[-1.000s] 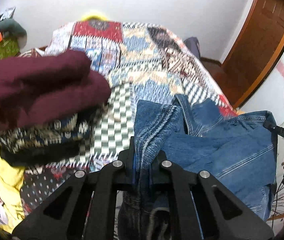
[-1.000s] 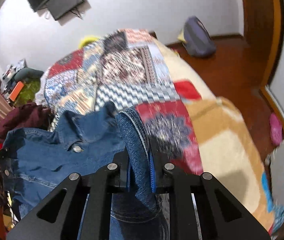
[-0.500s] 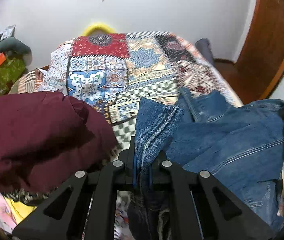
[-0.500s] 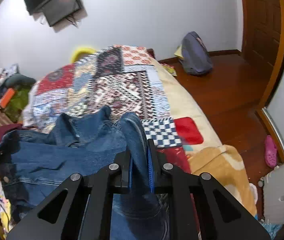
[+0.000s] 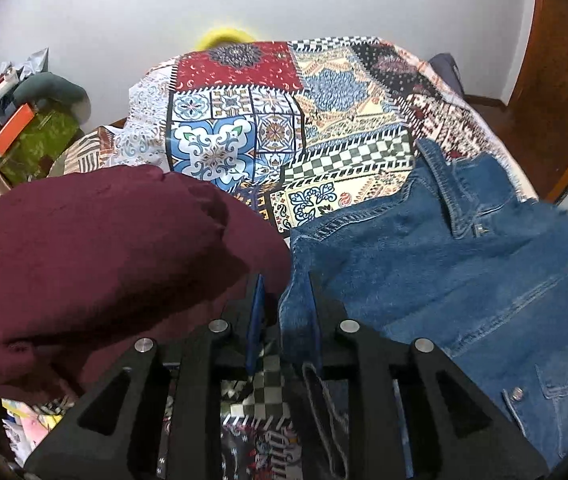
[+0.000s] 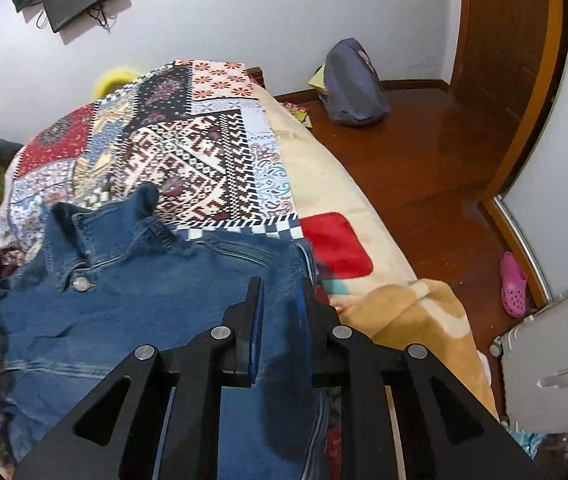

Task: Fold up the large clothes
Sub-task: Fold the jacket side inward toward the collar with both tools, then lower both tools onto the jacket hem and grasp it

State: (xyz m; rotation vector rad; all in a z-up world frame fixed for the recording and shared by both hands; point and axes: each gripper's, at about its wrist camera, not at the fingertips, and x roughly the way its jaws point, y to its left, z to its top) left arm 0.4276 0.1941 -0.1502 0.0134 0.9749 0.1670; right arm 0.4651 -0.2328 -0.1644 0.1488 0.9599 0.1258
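Note:
A blue denim jacket point(image 5: 444, 280) lies spread on the patchwork bedspread point(image 5: 284, 120), collar toward the far side. It also shows in the right wrist view point(image 6: 144, 300). My left gripper point(image 5: 284, 296) is open, its jaws apart over the jacket's left edge. My right gripper point(image 6: 280, 300) is open, its jaws apart over the jacket's right edge. Neither holds cloth.
A maroon garment point(image 5: 104, 260) lies piled on other clothes left of the jacket. The bed's right side drops to a wooden floor point(image 6: 424, 160) with a grey backpack point(image 6: 352, 84), a pink shoe point(image 6: 514, 288) and a white suitcase point(image 6: 556, 360). Clutter stands at far left point(image 5: 24, 128).
Both grippers were shut on the jacket's shoulders and held it up. They carried it forward, laid it flat on the bed and opened, letting go.

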